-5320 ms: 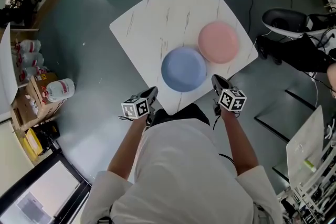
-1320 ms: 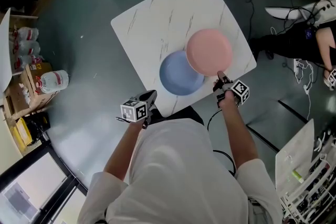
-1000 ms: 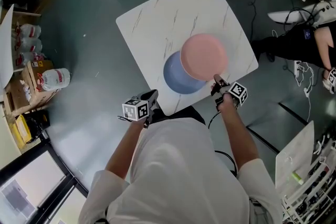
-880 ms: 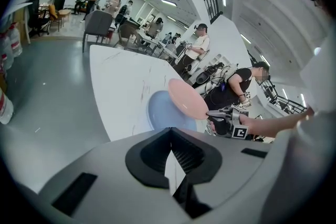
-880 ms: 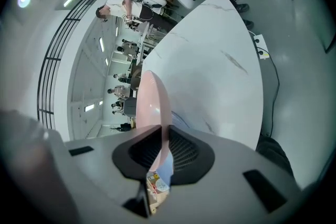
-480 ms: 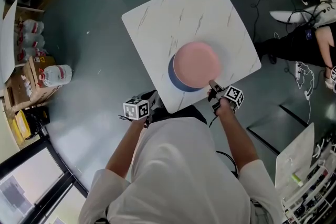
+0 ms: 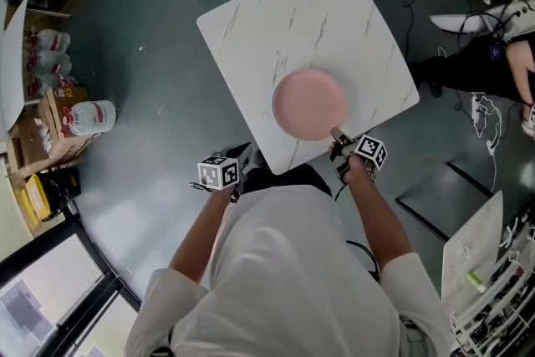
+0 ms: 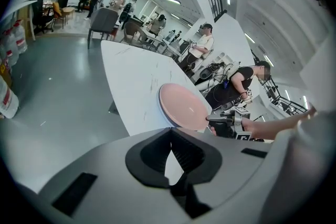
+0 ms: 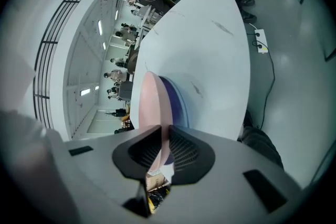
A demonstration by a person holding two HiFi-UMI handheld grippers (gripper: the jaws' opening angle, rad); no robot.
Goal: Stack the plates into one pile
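A pink plate [image 7: 309, 103] lies over the blue plate on the white marble table [image 7: 292, 12], near its front corner, and hides it in the head view. In the right gripper view the pink plate [image 9: 151, 97] shows edge-on with the blue plate [image 9: 177, 98] just beneath it. My right gripper [image 7: 336, 135] is shut on the pink plate's near rim, which sits between its pads [image 9: 164, 136]. My left gripper [image 7: 245, 151] hangs off the table's near edge, shut with nothing in it [image 8: 170, 136]. From there I see the pink plate [image 8: 181, 107] and the right gripper [image 8: 226, 124].
Cardboard boxes and water bottles [image 7: 75, 121] stand on the floor at the left. Cables and a seated person's legs [image 7: 476, 63] are right of the table. A rack [image 7: 493, 288] stands at the lower right. Several people and chairs [image 8: 105, 2] are far behind.
My right gripper has carried the pink plate leftward from beside the blue plate to right over it, so the blue plate no longer shows from above. The left gripper stays shut by the table's edge.
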